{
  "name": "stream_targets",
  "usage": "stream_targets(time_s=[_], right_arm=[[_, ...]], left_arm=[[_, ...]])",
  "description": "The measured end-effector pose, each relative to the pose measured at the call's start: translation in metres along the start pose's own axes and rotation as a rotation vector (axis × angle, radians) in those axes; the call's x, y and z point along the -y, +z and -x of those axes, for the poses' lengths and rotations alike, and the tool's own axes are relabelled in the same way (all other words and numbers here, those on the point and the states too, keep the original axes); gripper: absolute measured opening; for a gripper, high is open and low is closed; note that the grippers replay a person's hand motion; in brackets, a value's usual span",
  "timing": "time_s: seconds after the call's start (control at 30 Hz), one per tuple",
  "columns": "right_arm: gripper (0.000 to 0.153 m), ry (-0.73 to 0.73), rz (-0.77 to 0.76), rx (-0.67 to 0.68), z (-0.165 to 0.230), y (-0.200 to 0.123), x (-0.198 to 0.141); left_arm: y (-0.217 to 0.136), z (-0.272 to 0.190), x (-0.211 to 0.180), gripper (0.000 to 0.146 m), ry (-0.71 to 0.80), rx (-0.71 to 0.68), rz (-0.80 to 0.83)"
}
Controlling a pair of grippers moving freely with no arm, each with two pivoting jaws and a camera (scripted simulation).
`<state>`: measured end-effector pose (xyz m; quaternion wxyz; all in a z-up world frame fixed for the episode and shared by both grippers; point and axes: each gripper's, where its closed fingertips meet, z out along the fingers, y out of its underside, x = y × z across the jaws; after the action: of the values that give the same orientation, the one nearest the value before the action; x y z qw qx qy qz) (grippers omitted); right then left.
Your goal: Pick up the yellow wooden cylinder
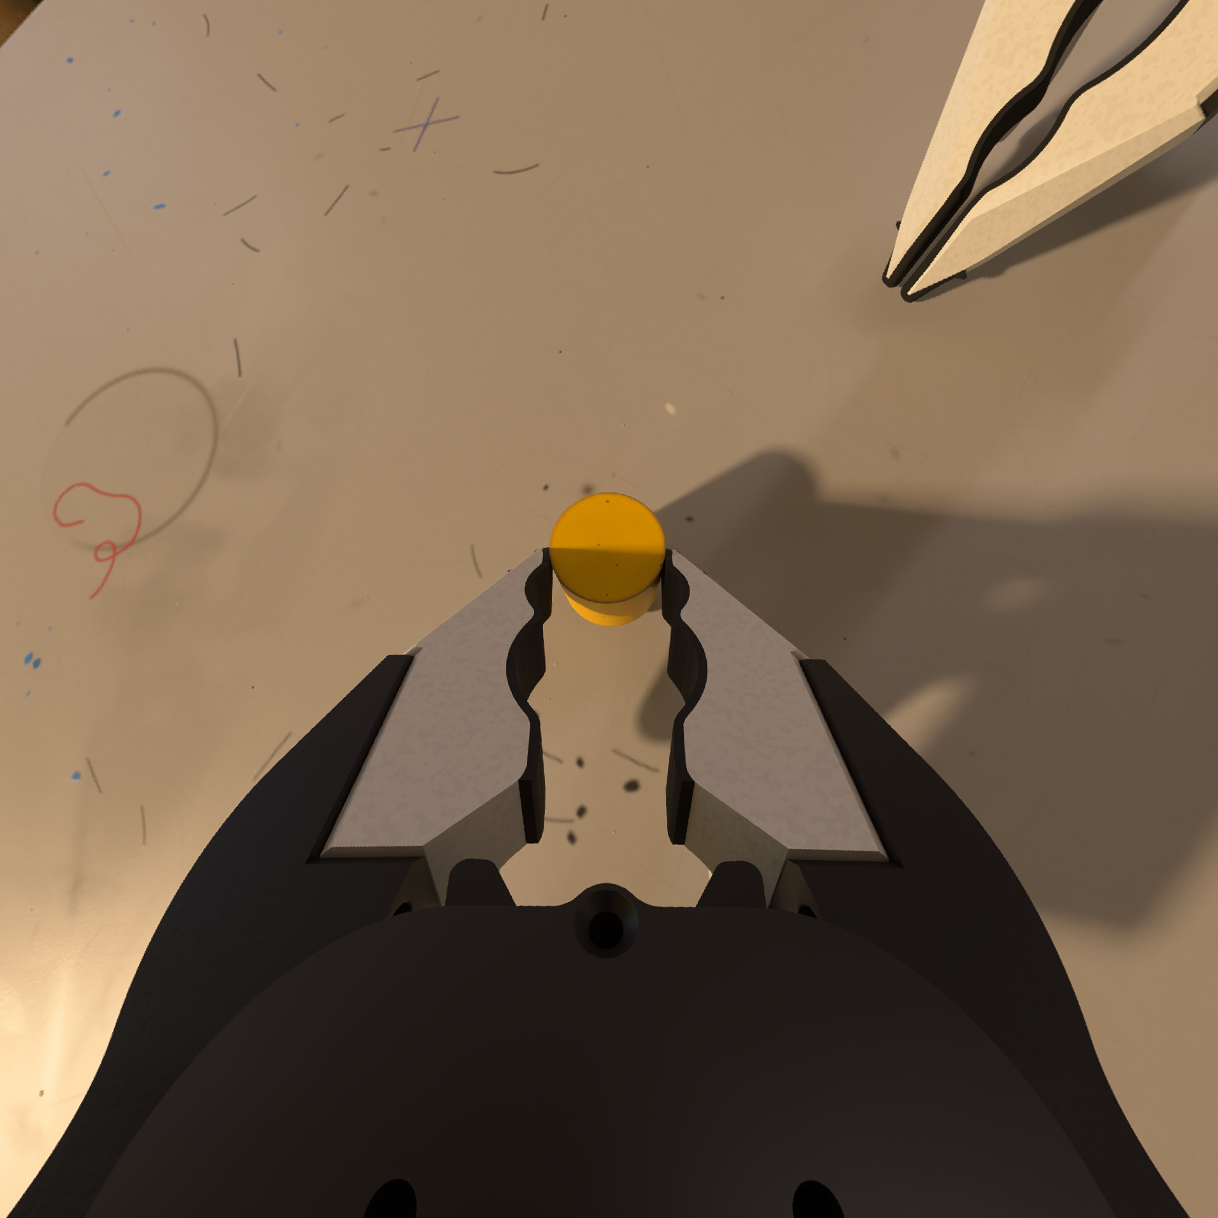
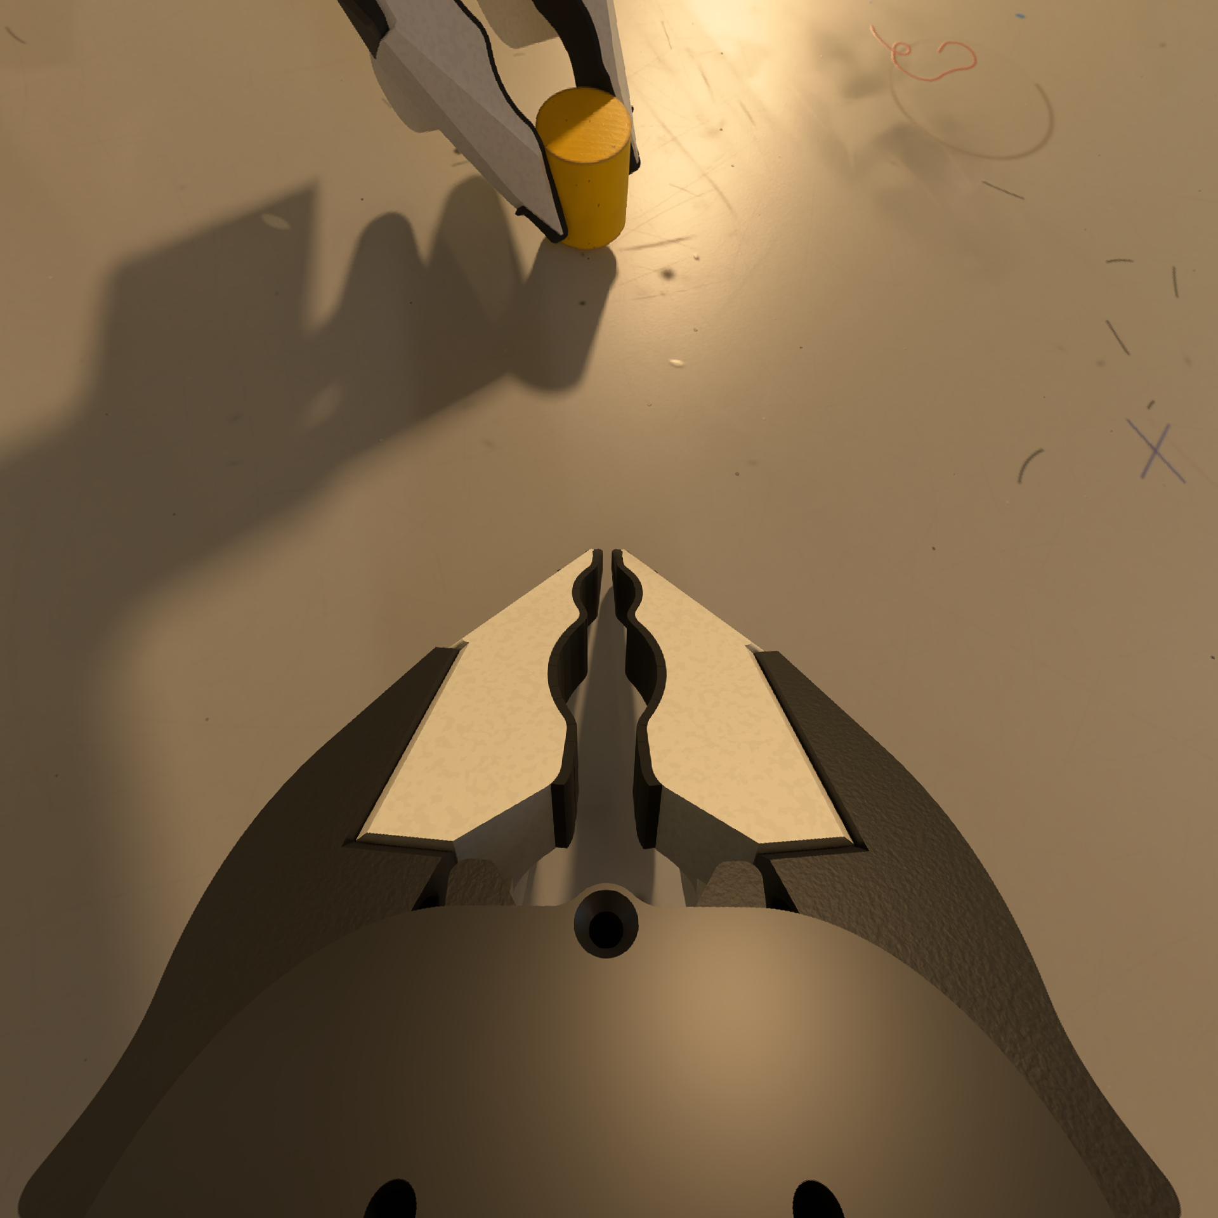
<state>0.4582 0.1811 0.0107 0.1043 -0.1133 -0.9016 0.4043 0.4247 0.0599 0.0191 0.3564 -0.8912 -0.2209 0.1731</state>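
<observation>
Yellow wooden cylinder (image 1: pixel 606 553) stands upright between the left gripper (image 1: pixel 606 560) fingertips, both pads pressed to its sides, its base at the scuffed tan tabletop (image 1: pixel 758 343) — whether it's touching or just lifted, hard to call. Right gripper (image 2: pixel 606 557) hangs well apart, fingers nearly together around nothing. Pen scribbles and a red squiggle (image 1: pixel 99 527) mark the table off to the left.

Workshop-like place: scuffed beige tabletop (image 1: pixel 659 296), pen scribbles (image 1: pixel 99 527), paint flecks
</observation>
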Motion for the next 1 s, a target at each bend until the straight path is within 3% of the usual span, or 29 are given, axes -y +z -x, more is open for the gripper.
stream_targets(time_s=[0.63, 0.83, 1.0], right_arm=[[0.005, 0.033, -0.001, 0.001, -0.001, 0.001, 0.001], [0.025, 0.090, -0.017, 0.019, 0.003, 0.005, 0.009], [0.036, 0.211, -0.220, 0.153, 0.009, 0.006, 0.048]], left_arm=[[0.001, -0.017, 0.014, 0.033, 0.028, -0.045, -0.037], [0.000, -0.031, 0.022, 0.033, 0.061, -0.073, -0.051], [-0.001, -0.036, 0.032, 0.033, 0.045, -0.138, -0.070]])
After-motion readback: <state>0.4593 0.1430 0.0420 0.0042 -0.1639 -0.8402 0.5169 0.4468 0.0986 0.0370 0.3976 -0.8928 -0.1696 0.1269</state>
